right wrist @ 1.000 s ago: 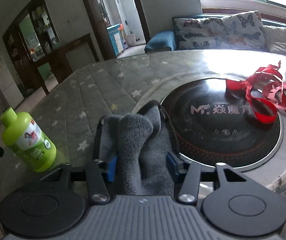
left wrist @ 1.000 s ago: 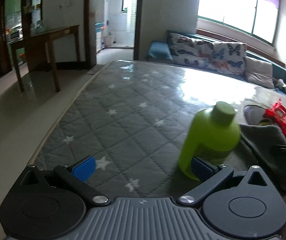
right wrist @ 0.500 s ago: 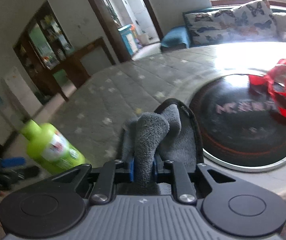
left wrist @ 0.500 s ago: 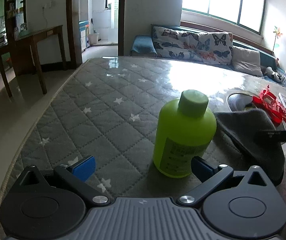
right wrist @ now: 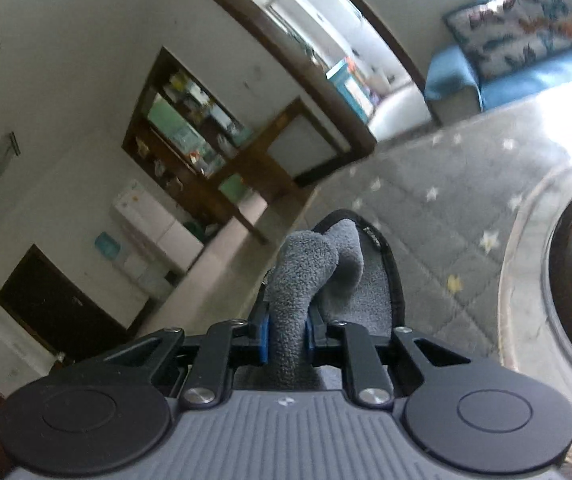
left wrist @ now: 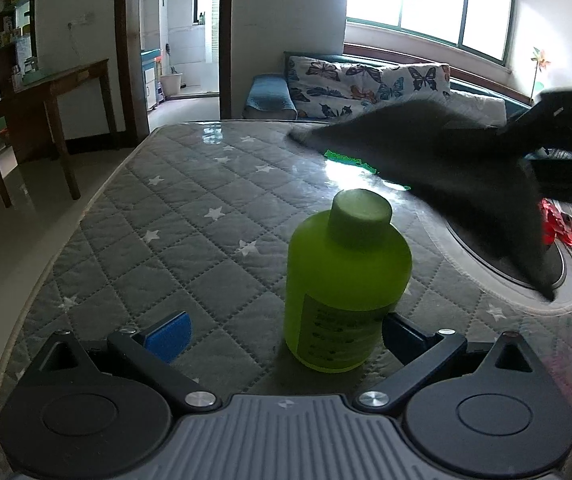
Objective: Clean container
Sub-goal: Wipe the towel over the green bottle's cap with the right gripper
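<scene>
A lime-green bottle (left wrist: 346,280) with a round cap stands upright on the grey star-quilted table cover (left wrist: 190,232). My left gripper (left wrist: 286,334) is open, its blue pads on either side of the bottle's base, the right finger close to it. My right gripper (right wrist: 286,338) is shut on a grey fleece cloth (right wrist: 306,276); in the left wrist view that cloth (left wrist: 438,156) hangs in the air above and to the right of the bottle, held by the dark right gripper (left wrist: 566,148) at the right edge.
A round black cooktop (left wrist: 526,256) is set into the table at the right, with a red ribbon-like thing (left wrist: 558,224) on it. A wooden side table (left wrist: 54,92) stands left of the table; a sofa with butterfly cushions (left wrist: 366,80) lies behind.
My right gripper closed on the cloth and lifted it off the table, tilting as it rose. My left gripper moved in around the bottle, which now sits between its open fingers.
</scene>
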A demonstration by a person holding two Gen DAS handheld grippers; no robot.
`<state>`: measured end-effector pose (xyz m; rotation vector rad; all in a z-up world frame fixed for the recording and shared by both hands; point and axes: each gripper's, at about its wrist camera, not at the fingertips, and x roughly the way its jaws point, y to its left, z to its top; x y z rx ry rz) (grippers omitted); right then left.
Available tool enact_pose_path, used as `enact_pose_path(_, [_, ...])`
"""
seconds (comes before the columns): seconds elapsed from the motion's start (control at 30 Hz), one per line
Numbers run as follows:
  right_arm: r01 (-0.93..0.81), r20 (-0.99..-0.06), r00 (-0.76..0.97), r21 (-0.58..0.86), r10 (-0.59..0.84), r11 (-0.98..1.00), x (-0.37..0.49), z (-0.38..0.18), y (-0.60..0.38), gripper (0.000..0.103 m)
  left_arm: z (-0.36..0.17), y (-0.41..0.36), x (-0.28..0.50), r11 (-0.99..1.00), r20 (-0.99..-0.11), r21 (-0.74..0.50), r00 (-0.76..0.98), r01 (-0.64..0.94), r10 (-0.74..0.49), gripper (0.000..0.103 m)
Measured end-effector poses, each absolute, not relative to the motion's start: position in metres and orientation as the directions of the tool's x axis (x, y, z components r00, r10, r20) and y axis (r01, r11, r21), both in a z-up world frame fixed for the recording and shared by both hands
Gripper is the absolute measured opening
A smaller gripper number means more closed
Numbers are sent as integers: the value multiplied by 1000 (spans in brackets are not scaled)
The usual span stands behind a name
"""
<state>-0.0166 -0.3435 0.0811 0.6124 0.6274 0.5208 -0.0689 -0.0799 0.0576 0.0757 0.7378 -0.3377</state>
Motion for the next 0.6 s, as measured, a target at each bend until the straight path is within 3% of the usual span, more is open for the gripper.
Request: enact_pose_path(0.6, [-265,-621,554,499,554,825,-17,26,-296,15,57,-76,-68,936,-667,-54,685,347,-293,103])
